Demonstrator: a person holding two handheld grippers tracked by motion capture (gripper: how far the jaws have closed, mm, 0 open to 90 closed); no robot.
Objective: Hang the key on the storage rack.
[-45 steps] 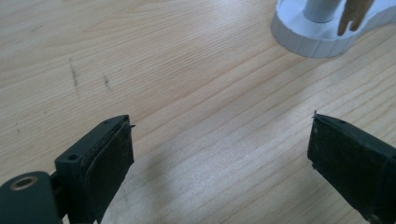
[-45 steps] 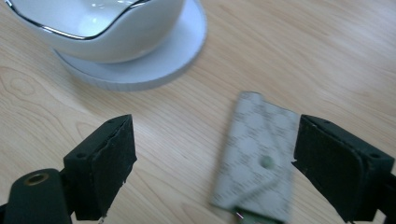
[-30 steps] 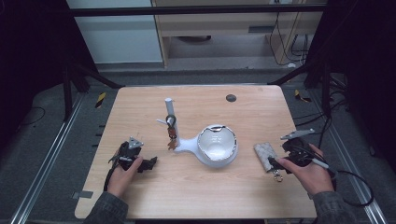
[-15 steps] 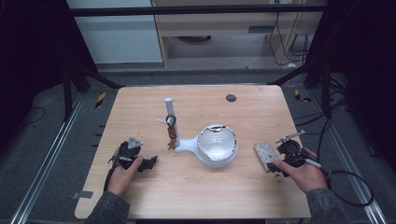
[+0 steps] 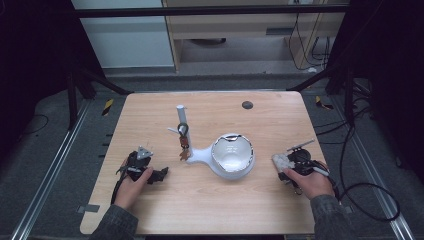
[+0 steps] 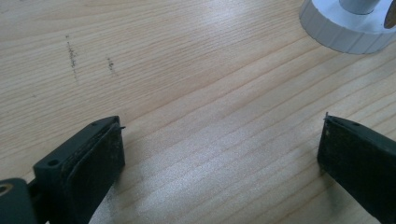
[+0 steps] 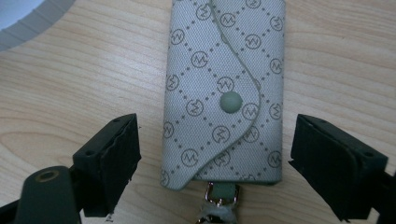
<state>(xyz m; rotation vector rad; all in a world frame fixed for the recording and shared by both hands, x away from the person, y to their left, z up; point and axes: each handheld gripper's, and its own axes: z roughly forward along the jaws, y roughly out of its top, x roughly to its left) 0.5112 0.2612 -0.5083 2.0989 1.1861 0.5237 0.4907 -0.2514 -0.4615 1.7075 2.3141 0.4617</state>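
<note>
A grey patterned key pouch (image 7: 224,93) with a snap button lies flat on the wooden table (image 5: 210,200), at the right (image 5: 281,161) in the high view. My right gripper (image 7: 215,158) is open, one jaw on each side of the pouch's lower end, not touching it. A metal clasp (image 7: 219,198) sticks out of the pouch toward the gripper. My left gripper (image 6: 219,154) is open over bare wood at the left of the table (image 5: 159,174). A white stand (image 5: 230,155) with a bowl-shaped dish and an upright post (image 5: 181,117) sits mid-table, with keys (image 5: 184,142) hanging on the post.
A small dark round disc (image 5: 247,105) lies near the table's far edge. The white stand's ribbed base (image 6: 345,28) shows at the top right of the left gripper view. Cables trail from the right gripper off the table's right side.
The right gripper has moved left and forward onto the key pouch, which now lies between its open jaws. The left gripper has barely moved.
</note>
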